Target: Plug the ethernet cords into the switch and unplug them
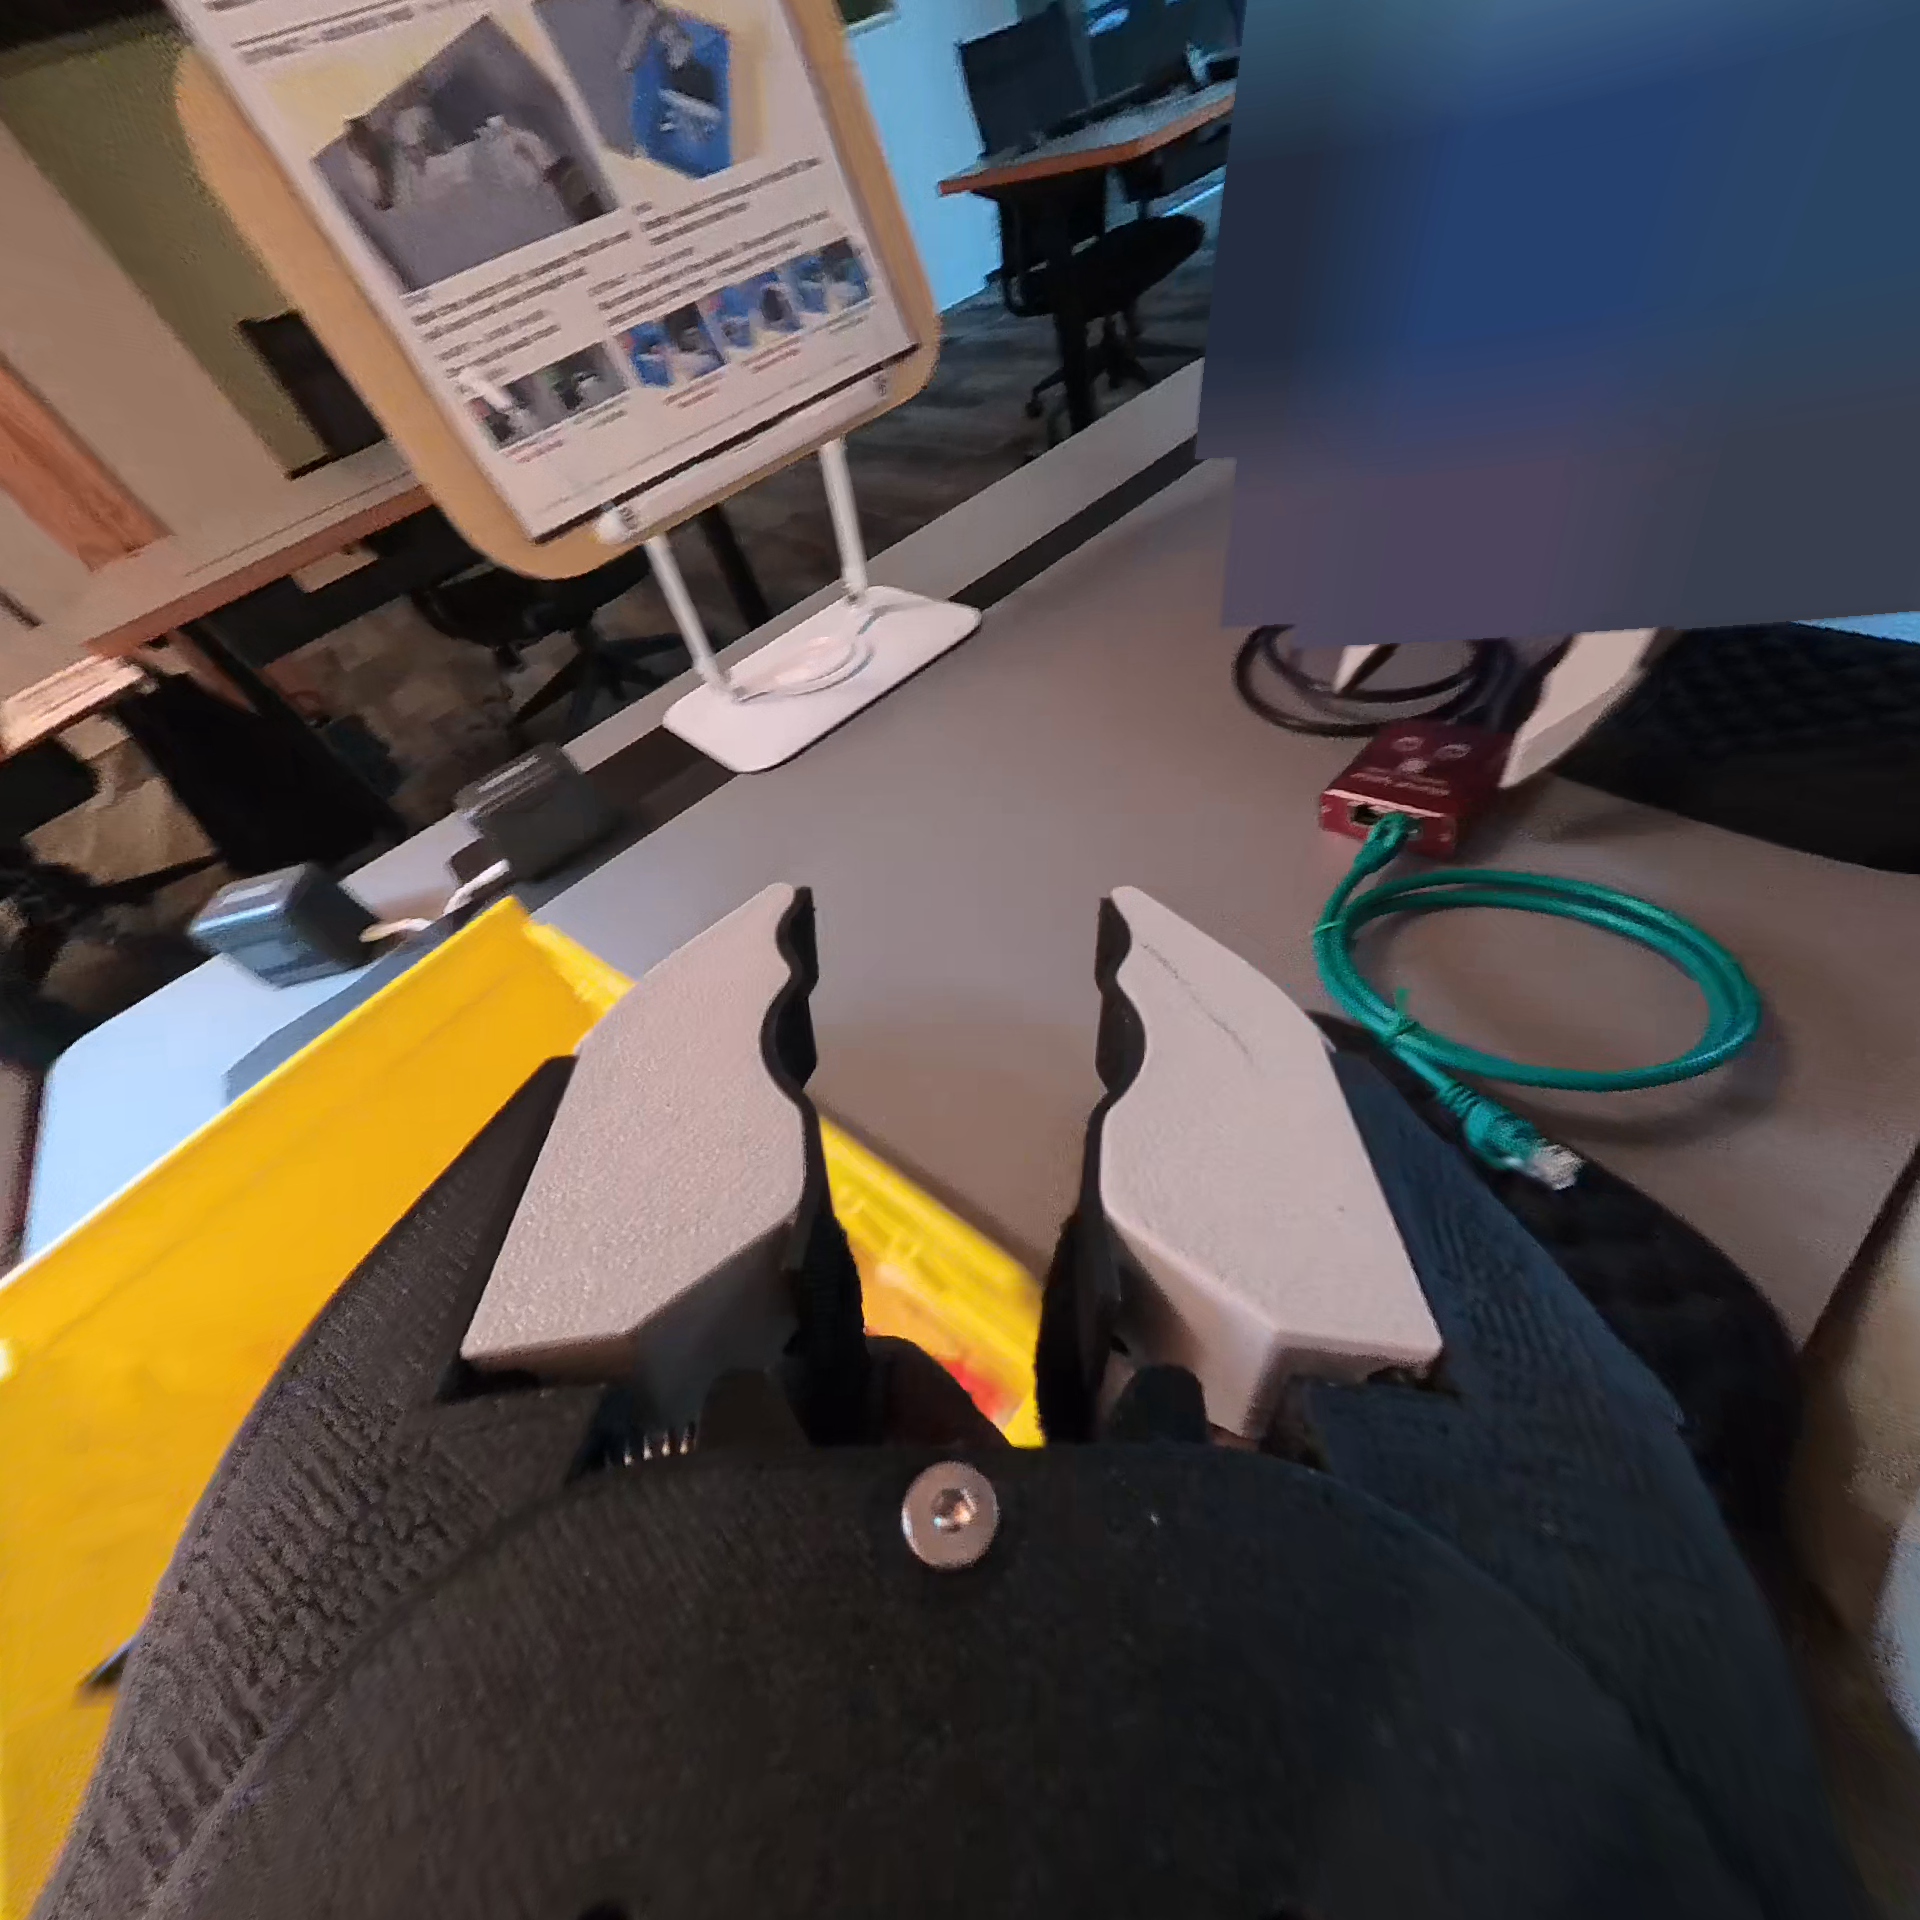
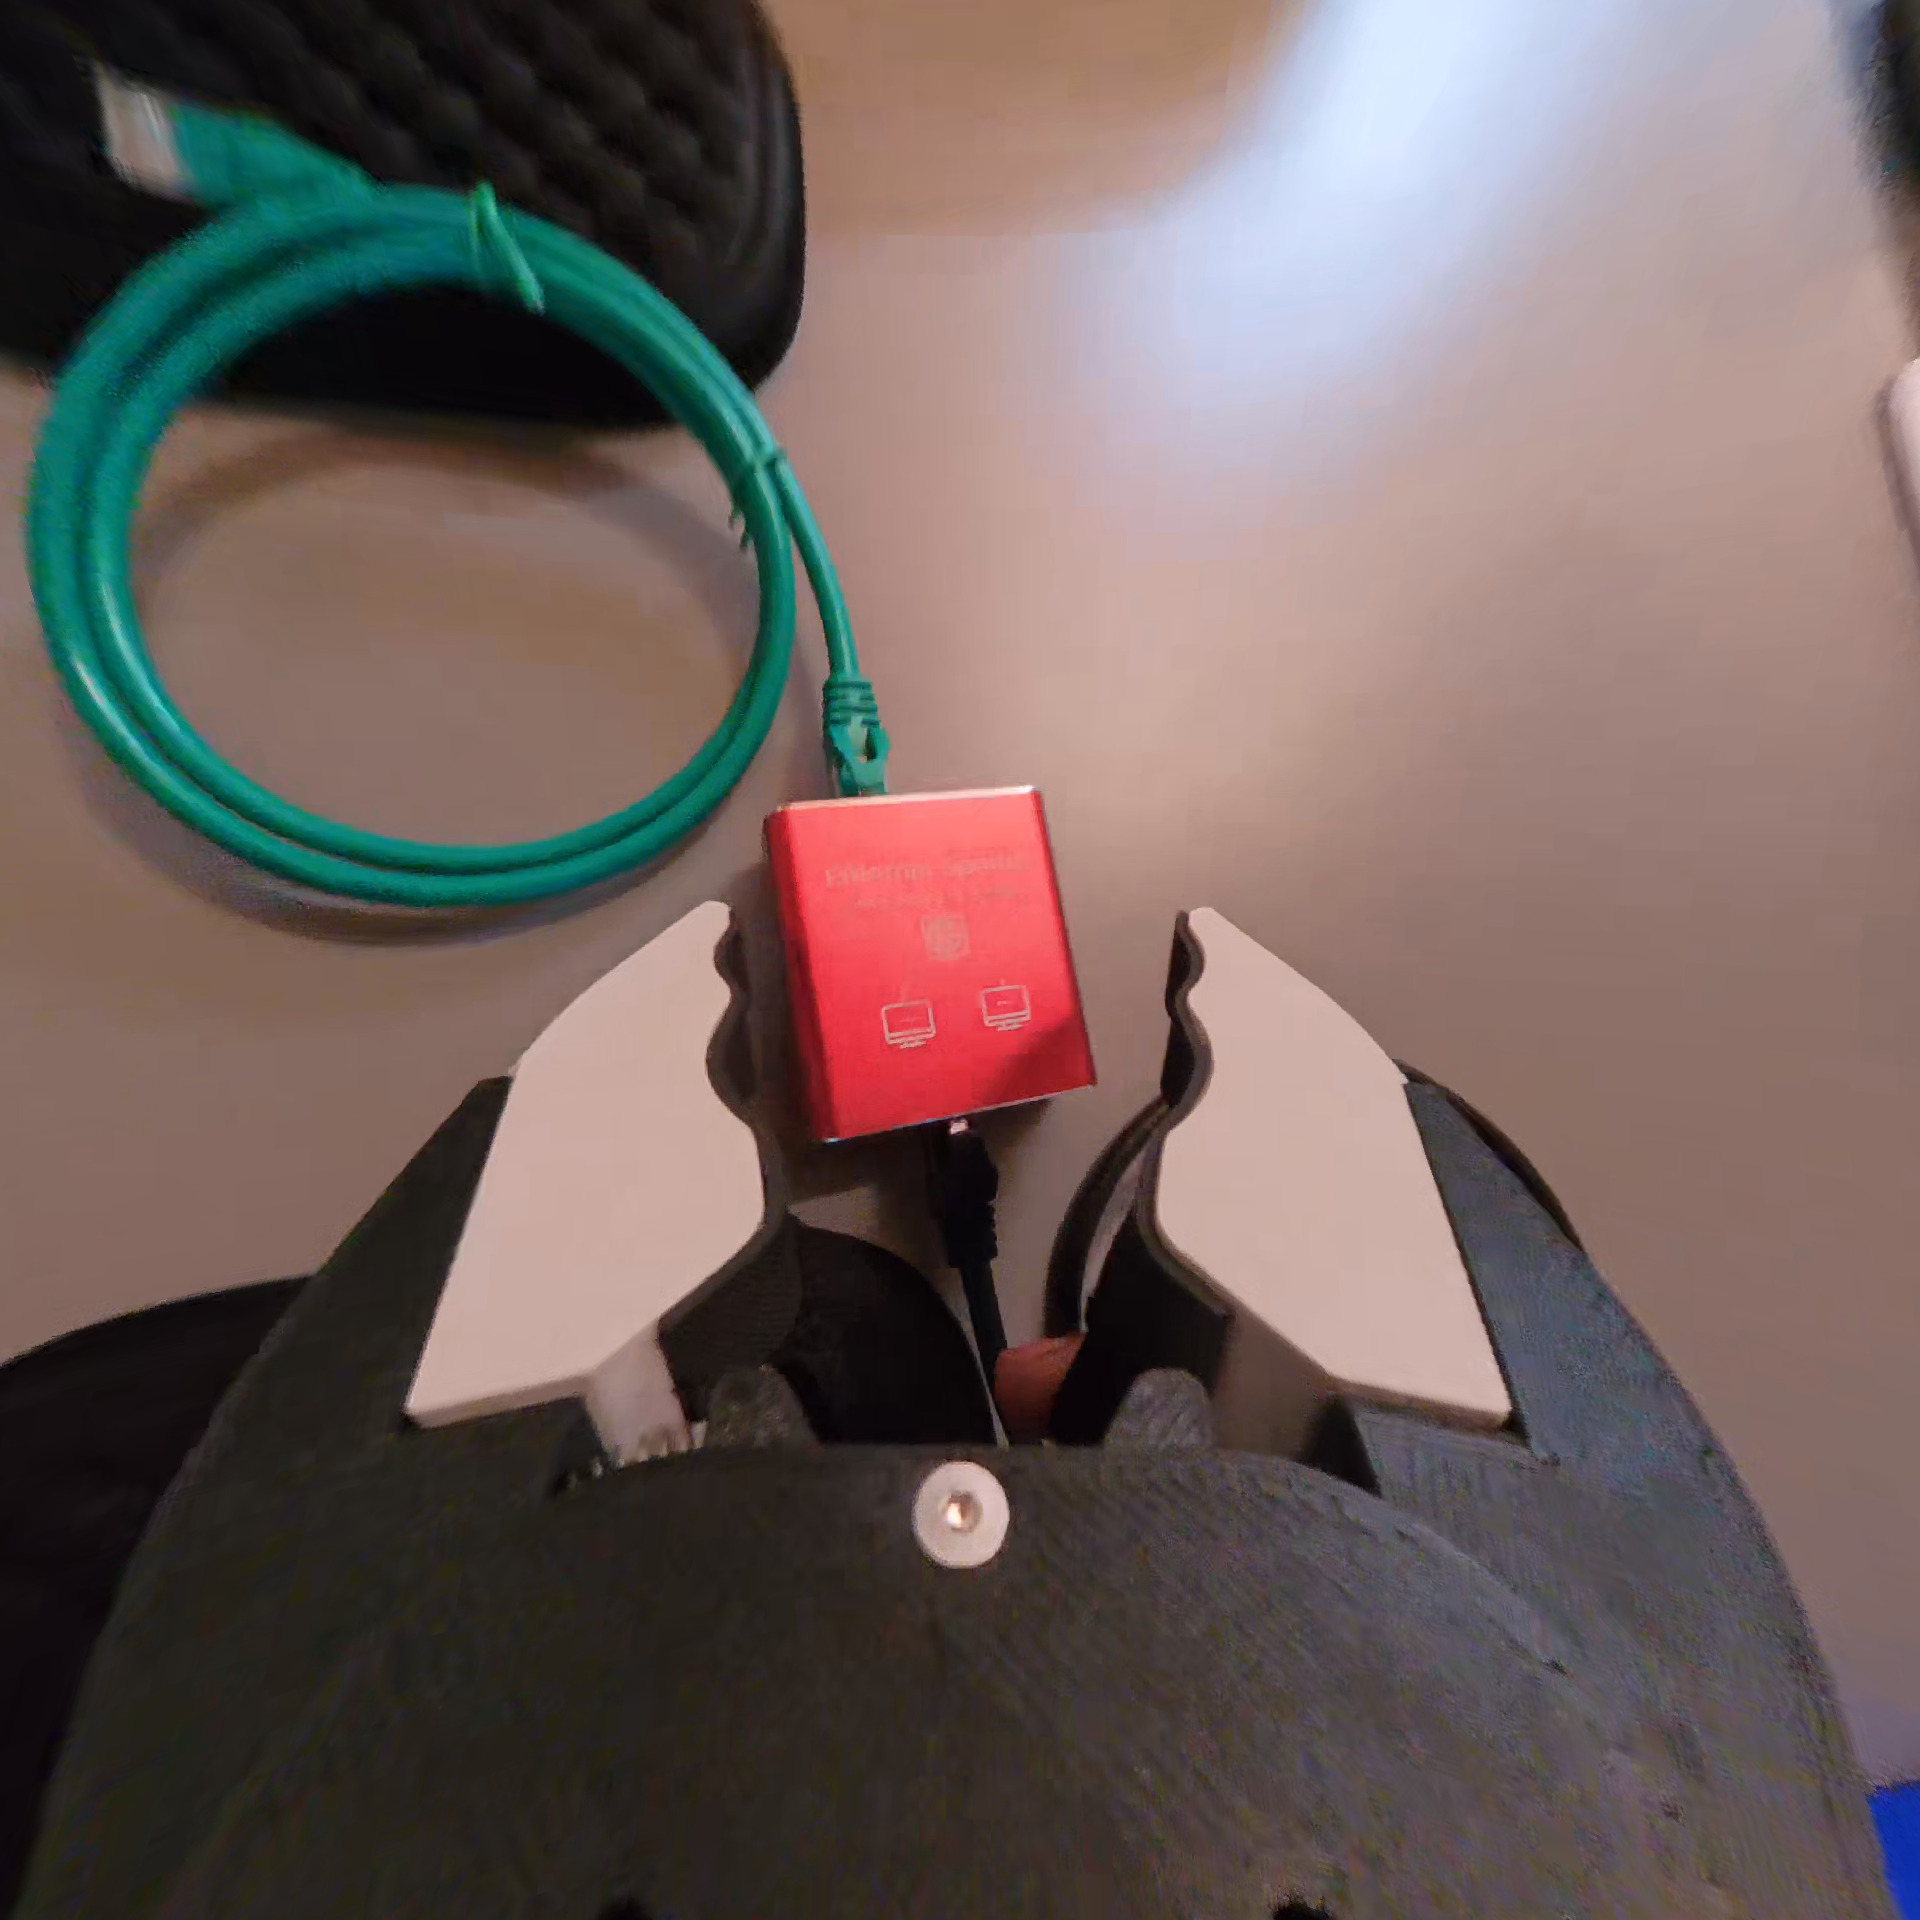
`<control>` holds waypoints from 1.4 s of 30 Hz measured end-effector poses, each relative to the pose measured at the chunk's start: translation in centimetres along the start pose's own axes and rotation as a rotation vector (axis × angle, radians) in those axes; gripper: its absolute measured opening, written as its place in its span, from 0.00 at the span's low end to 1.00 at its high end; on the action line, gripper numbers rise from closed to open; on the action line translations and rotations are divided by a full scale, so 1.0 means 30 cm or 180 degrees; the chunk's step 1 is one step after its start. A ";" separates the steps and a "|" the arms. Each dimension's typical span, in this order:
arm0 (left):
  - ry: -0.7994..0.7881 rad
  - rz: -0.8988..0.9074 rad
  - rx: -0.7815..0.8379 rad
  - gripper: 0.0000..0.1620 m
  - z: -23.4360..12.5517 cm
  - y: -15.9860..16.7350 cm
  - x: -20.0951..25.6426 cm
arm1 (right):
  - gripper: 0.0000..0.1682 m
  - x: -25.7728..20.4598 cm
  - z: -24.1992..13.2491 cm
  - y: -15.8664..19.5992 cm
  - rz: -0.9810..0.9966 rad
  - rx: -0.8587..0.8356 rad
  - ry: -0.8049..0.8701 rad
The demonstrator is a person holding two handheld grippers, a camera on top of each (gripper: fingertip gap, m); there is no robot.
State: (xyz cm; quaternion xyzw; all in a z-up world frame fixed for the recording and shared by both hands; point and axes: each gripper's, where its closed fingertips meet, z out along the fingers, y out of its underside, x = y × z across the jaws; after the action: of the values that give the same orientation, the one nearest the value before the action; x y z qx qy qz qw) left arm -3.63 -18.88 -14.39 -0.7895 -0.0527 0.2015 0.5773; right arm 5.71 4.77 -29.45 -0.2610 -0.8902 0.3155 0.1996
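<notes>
A small red switch (image 2: 925,966) lies on the grey table, between the open fingers of my right gripper (image 2: 956,925), which does not touch it. A coiled green ethernet cord (image 2: 416,499) has one plug in the switch's far side (image 2: 857,748); its other plug (image 2: 156,135) lies free by a black pad. A thin black cable (image 2: 971,1226) leaves the switch's near side. In the left wrist view the switch (image 1: 1413,774) and cord (image 1: 1538,977) lie to the right, with the free plug (image 1: 1527,1148) nearer. My left gripper (image 1: 956,914) is open and empty.
A yellow bin (image 1: 260,1195) sits under my left gripper at the left. A poster stand (image 1: 821,675) stands at the table's far edge. Two dark power adapters (image 1: 530,800) lie at the left edge. A black textured pad (image 2: 468,156) lies beside the cord. Spacing between my two grippers at the tips: around 30 cm. The free plug (image 1: 1527,1148) lies around 15 cm away from my right fingertips. It is also in sight in the right wrist view (image 2: 220,164).
</notes>
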 end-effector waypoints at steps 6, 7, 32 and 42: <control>-0.0843 -0.0206 -0.1134 0.32 -0.153 0.229 -0.277 | 0.48 0.004 -0.139 -0.151 0.0286 0.1583 0.0350; -0.0920 -0.0275 -0.1461 0.31 -0.179 0.300 -0.318 | 0.46 -0.001 -0.155 -0.159 0.0340 0.1794 0.0350; 0.0026 -0.1150 -0.3911 0.04 -0.167 0.767 -0.296 | 0.32 -0.044 -0.155 -0.142 0.0225 0.1921 0.0338; -0.0482 -0.1171 -0.3767 0.54 -0.110 0.771 -0.383 | 0.29 -0.058 -0.144 -0.141 0.0161 0.1874 0.0282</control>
State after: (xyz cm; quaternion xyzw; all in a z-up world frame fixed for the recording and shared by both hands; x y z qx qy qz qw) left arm -16.33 -33.04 -32.18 -0.9371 -0.3314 0.0908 0.0620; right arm 7.87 2.91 -23.85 -0.2276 -0.7441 0.5533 0.2974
